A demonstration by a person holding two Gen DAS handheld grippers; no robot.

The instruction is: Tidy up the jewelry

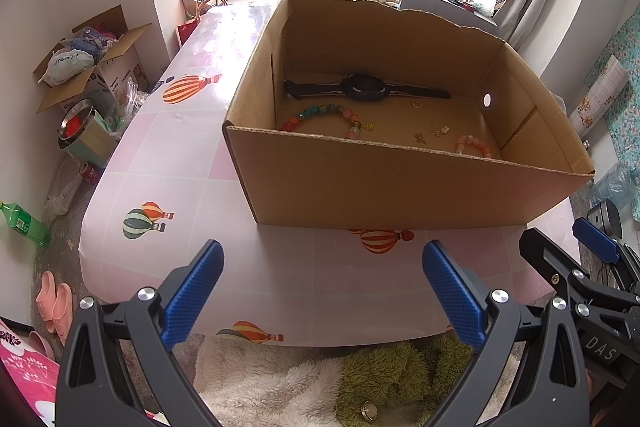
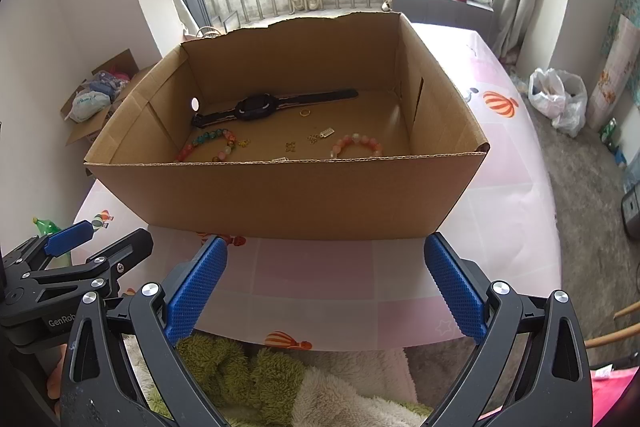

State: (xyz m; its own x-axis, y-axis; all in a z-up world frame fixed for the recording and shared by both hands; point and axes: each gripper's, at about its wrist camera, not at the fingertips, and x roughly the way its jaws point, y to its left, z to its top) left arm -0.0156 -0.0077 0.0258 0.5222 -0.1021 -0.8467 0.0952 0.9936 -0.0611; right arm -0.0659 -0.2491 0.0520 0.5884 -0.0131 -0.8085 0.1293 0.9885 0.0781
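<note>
Right wrist view: both blue-padded grippers — left gripper (image 2: 88,243), right gripper (image 2: 325,283) — gape empty before the open brown cardboard box (image 2: 280,187), whose tall near wall could snag a reach toward the pink beaded bracelet (image 2: 356,145).

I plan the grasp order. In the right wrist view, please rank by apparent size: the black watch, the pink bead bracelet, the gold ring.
1. black watch, longest by far
2. pink bead bracelet
3. gold ring, tiny
</note>
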